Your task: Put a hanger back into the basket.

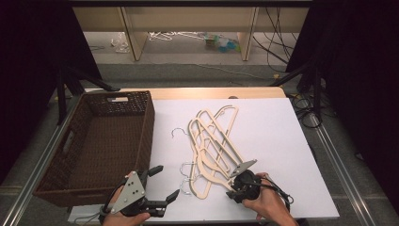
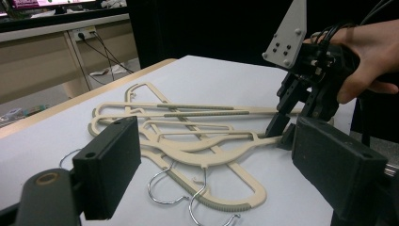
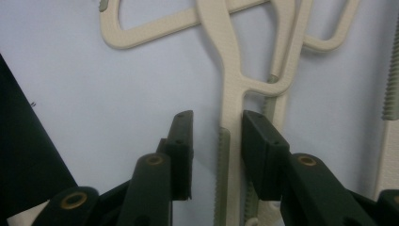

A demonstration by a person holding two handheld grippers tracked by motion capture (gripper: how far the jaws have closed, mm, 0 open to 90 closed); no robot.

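A loose pile of cream plastic hangers (image 1: 214,141) with wire hooks lies on the white table top (image 1: 277,141). My right gripper (image 1: 231,184) reaches the pile's near end. In the right gripper view its jaws (image 3: 216,122) stand on either side of one hanger's arm (image 3: 230,89). A gap remains at the left pad, while the right pad sits close against the arm. My left gripper (image 1: 165,181) hovers near the front edge, left of the pile, wide open with nothing between its pads (image 2: 113,165). It faces the hangers (image 2: 188,136) and the right gripper (image 2: 282,129).
A dark brown woven basket (image 1: 147,127) stands at the table's left, right beside my left gripper. Metal rails run along both table sides. Cables lie on the floor past the far right corner (image 1: 301,101).
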